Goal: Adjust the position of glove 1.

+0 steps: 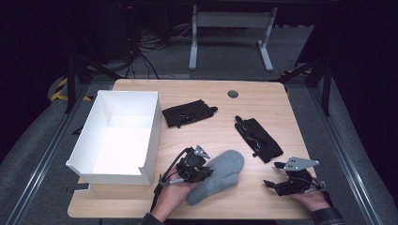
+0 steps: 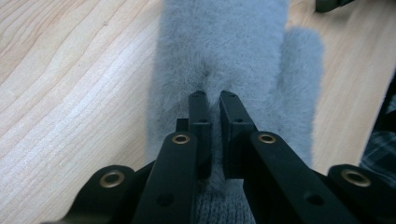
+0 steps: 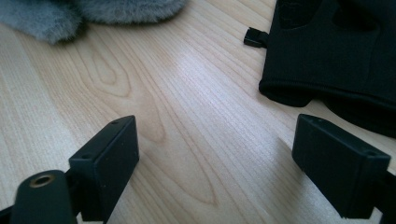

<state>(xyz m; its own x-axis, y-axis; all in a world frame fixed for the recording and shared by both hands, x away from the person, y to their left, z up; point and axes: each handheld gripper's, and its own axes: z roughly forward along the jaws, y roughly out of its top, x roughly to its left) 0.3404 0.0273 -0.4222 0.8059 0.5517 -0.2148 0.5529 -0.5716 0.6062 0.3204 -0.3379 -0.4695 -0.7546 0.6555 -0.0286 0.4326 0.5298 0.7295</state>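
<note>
left gripper (image 2: 212,100) pinched on the grey mitten (image 1: 220,174), front-centre of table, beside the white box (image 1: 152,136). right gripper (image 3: 215,154) wide open, holding nothing. risk: grip's mostly fur, prob slips out on lift.

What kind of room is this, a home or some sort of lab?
Most likely a lab or recording workspace, not a home: a bare wooden table stands between metal floor rails, loose cables trail behind it, and hazard-striped tape marks the grey floor.
</note>
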